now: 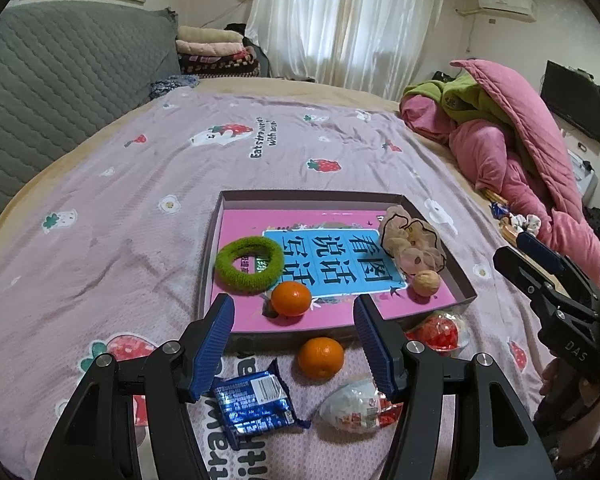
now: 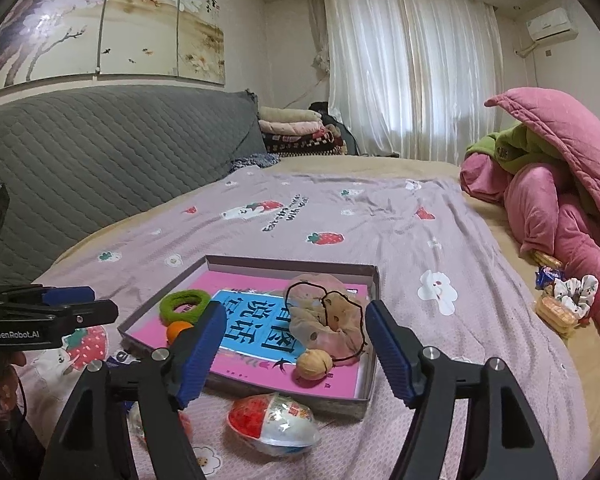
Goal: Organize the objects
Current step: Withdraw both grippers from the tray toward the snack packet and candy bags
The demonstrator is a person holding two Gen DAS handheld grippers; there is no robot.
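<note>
The left gripper tips down over the front edge of the box, and its blue fingers are spread wide with nothing pinched between them. The right gripper leans down less, over the near right corner of the box, and its fingers are also spread apart and hold nothing. The flat box sits on the bed with a pink and blue book lying in it. On the book are a green fuzzy hair ring, an orange, a walnut and a frilly tan scrunchie. Just outside the box, on the cover, lie a second orange, a blue snack pack, a white wrapped snack and a red and clear wrapped snack. The bed has a light purple cover with strawberries on it. A pink quilt is piled up on the right, a gray padded headboard is on the left, and white curtains hang at the back.
</note>
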